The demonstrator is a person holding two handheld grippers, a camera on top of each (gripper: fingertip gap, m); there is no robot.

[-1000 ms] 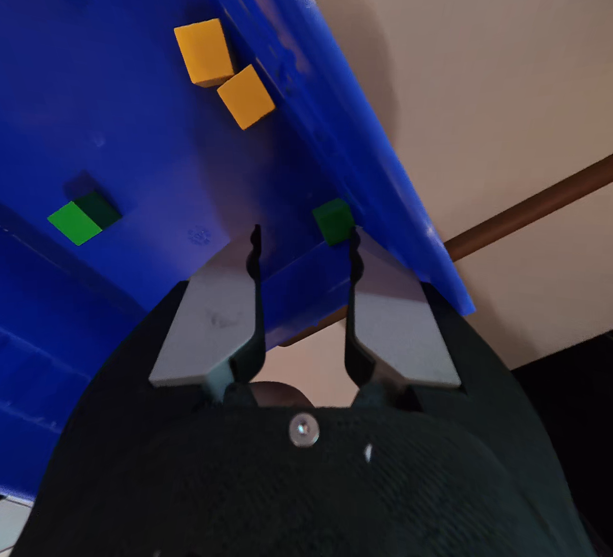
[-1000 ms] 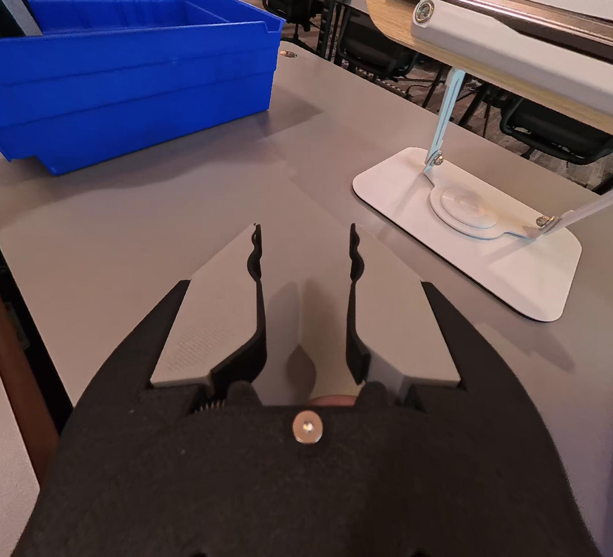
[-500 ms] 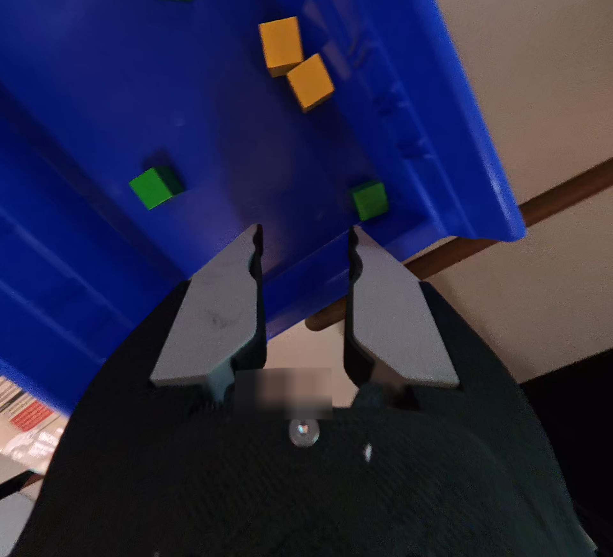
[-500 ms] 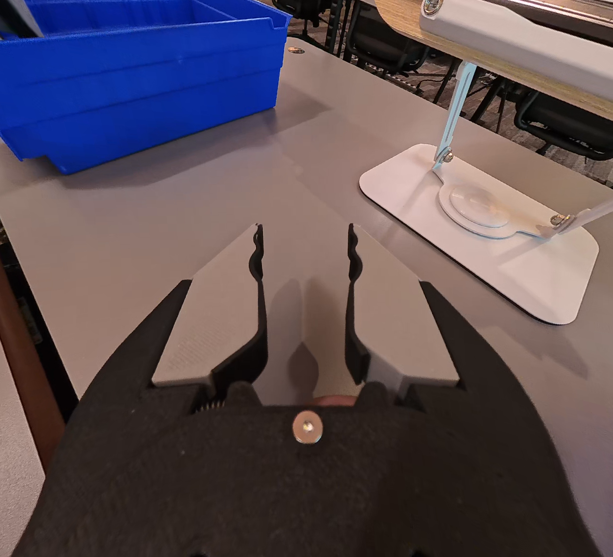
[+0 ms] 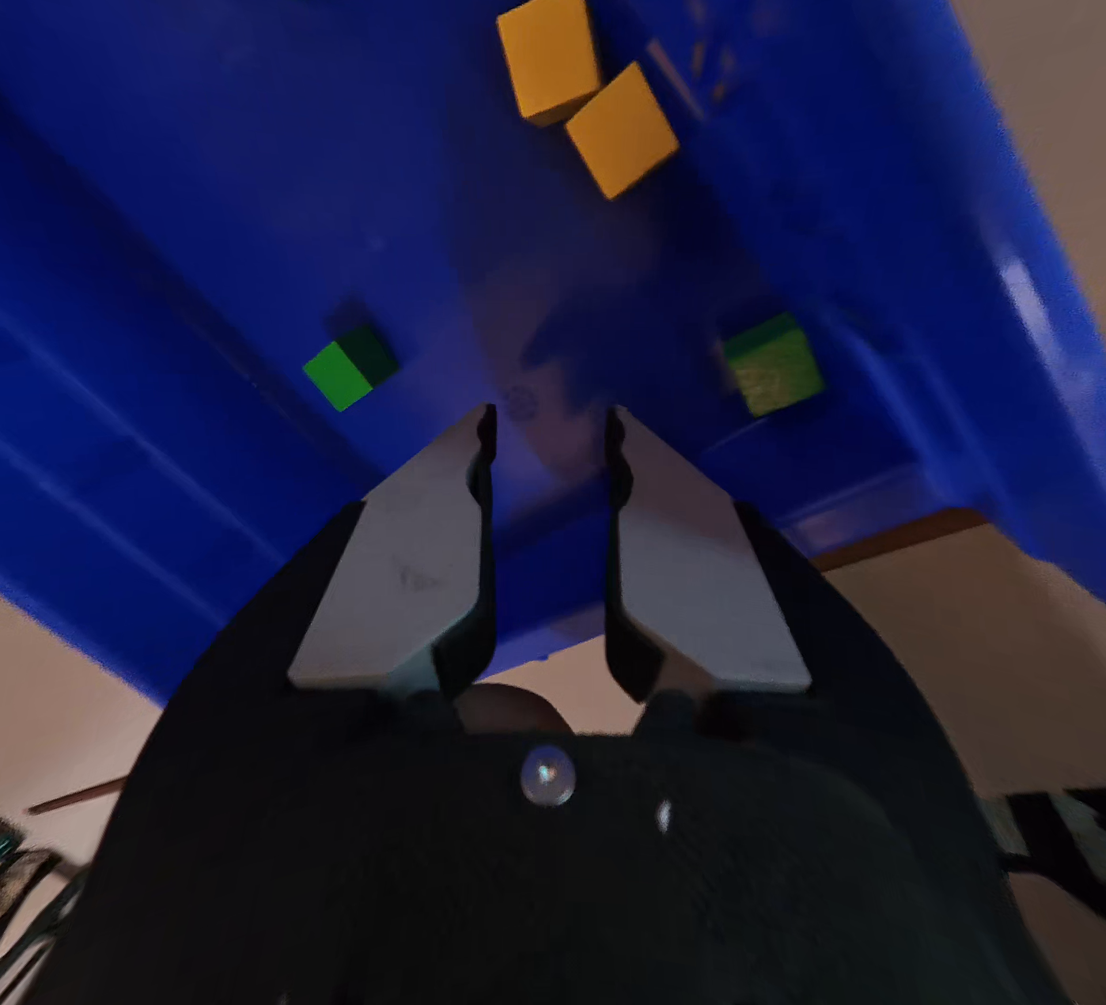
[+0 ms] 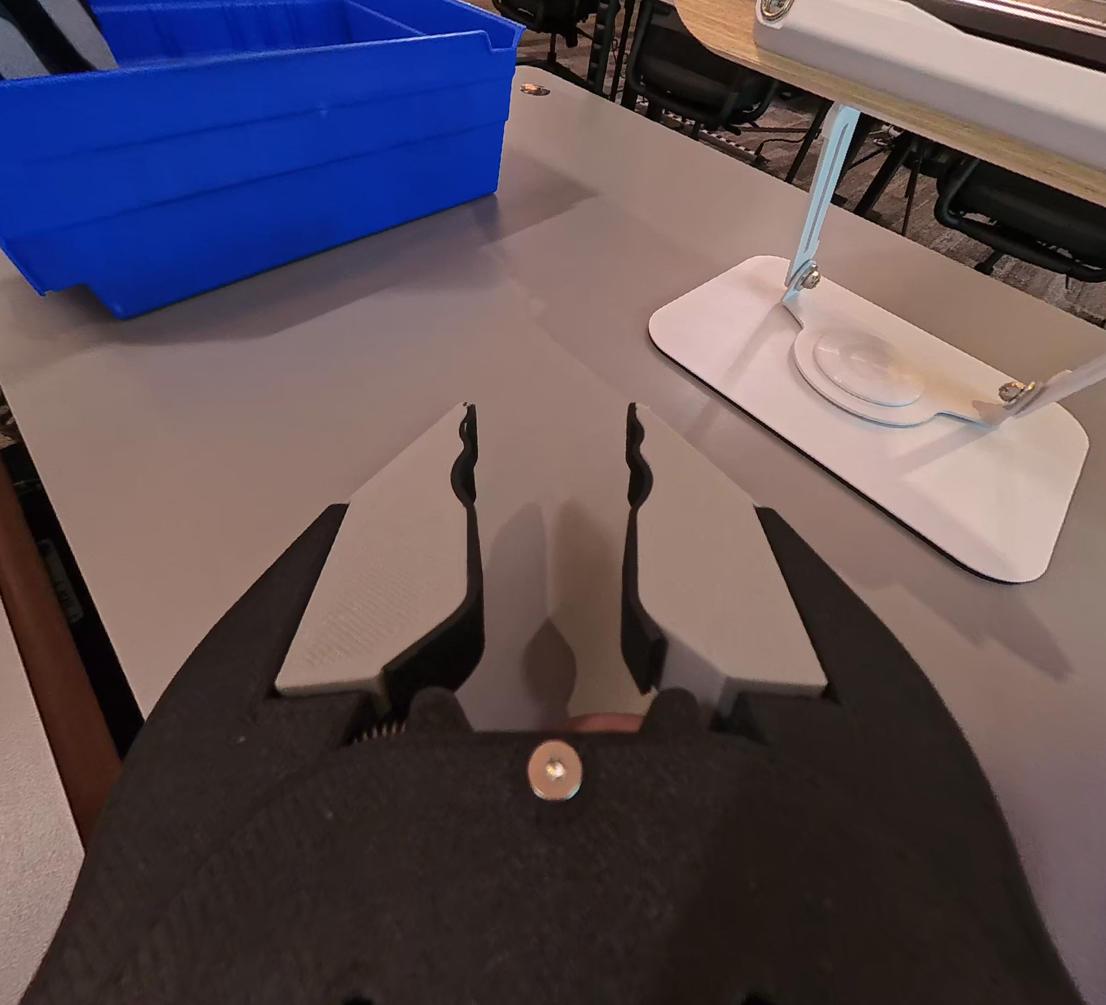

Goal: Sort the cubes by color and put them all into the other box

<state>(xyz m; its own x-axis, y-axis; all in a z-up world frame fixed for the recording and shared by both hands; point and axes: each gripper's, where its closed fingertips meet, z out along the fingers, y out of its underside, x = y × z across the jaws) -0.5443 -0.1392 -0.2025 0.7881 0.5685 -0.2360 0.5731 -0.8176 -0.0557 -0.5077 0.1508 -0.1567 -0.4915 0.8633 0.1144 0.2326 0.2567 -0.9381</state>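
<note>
My grey table (image 6: 335, 437) carries the blue bin (image 6: 257, 168) at ten o'clock. Over its floor (image 5: 269, 198) my left gripper (image 5: 550, 413) hangs released; my right gripper (image 6: 550, 413) gapes empty. Two touching yellow cubes (image 5: 547, 48) lie at twelve o'clock, green cubes (image 5: 350, 368) at ten and two.

Your right gripper (image 6: 549, 437) hung parted and empty above the grey tabletop (image 6: 359, 407); left of it sat the blue plastic box (image 6: 257, 168), right the white metal stand base (image 6: 868, 407).
</note>
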